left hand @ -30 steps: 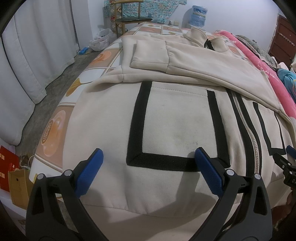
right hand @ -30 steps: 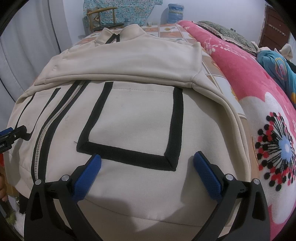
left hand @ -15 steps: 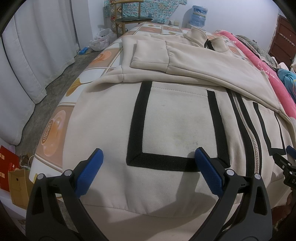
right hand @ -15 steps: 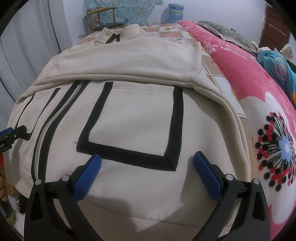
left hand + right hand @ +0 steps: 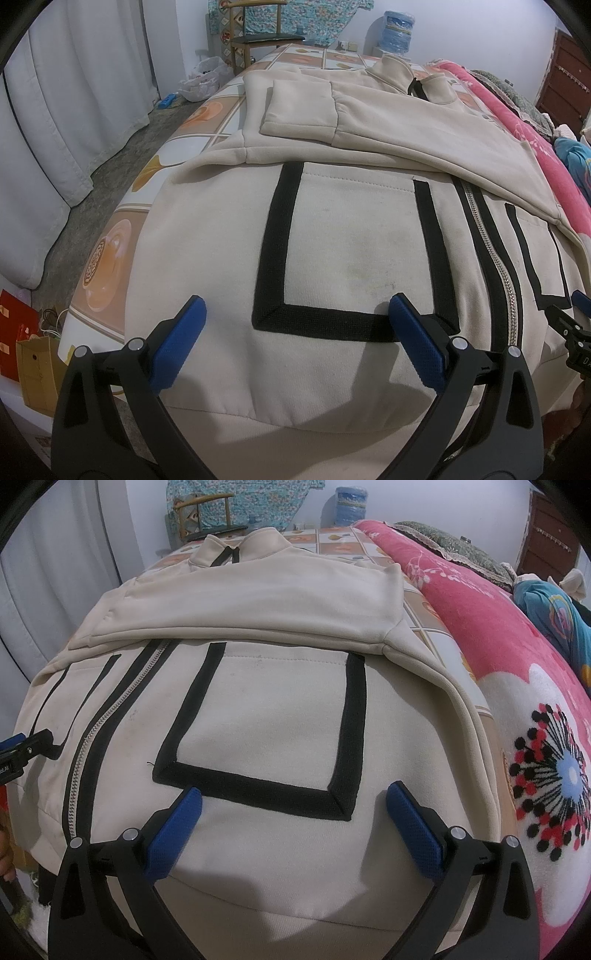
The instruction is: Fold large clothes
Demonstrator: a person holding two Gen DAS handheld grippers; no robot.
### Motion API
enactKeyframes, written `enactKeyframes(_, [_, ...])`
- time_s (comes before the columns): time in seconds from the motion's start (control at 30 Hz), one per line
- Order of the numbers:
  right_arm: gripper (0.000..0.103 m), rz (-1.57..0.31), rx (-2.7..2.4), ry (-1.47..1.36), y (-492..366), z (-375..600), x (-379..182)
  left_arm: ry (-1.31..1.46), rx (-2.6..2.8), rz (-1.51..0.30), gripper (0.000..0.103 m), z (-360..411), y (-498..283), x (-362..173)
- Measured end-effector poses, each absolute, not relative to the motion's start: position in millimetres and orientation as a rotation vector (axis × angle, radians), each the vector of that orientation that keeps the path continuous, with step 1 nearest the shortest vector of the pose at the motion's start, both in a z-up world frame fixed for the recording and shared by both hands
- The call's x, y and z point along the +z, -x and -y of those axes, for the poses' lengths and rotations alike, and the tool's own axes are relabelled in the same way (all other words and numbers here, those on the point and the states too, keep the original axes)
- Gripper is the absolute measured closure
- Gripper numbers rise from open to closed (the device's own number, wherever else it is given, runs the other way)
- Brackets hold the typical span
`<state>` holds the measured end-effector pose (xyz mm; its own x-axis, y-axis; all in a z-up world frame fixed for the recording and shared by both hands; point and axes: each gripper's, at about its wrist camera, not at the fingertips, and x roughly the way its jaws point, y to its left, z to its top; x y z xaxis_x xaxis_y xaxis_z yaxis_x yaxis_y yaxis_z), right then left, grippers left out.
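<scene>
A cream zip-up jacket (image 5: 351, 251) with black-trimmed pockets lies face up on the bed, both sleeves folded across its chest. In the right wrist view the same jacket (image 5: 266, 716) fills the frame, zipper (image 5: 96, 738) at left. My left gripper (image 5: 295, 332) hovers open just above the jacket's left hem, blue pads wide apart with nothing between them. My right gripper (image 5: 295, 812) is open over the right hem below the pocket trim (image 5: 258, 782). Each gripper's tip shows at the edge of the other's view.
A pink floral blanket (image 5: 517, 686) lies along the right side of the bed. White curtains (image 5: 66, 110) and grey floor are at left, with a paper bag (image 5: 37, 369) near the bed corner. A chair (image 5: 258, 40) and water bottle (image 5: 399, 26) stand beyond.
</scene>
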<state>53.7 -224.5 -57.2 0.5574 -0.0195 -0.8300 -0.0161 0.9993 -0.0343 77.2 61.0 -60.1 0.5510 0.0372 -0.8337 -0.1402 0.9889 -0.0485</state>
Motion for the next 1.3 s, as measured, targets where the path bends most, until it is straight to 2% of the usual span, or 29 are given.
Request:
enactKeyframes(0.63, [0.006, -0.978, 0.004, 0.043, -54.1, 225.0, -58.0, 0.146, 0.109, -0.981, 0.007, -65.0, -74.1, -56.3])
enactKeyframes(0.83, [0.006, -0.972, 0.011, 0.045, -54.2, 225.7, -58.6, 0.098, 0.076, -0.891, 0.008, -73.6, -41.2, -37.1])
enactKeyframes(1.1, [0.006, -0.964, 0.021, 0.053, -52.8, 225.4, -59.3, 0.122, 0.06, -0.941, 0.008, -102.5, 23.3, -50.5])
enactKeyframes(1.3, [0.006, -0.976, 0.022, 0.053, -55.3, 224.8, -58.3, 0.234, 0.03, -0.998, 0.027, -116.4, 47.6, -73.7])
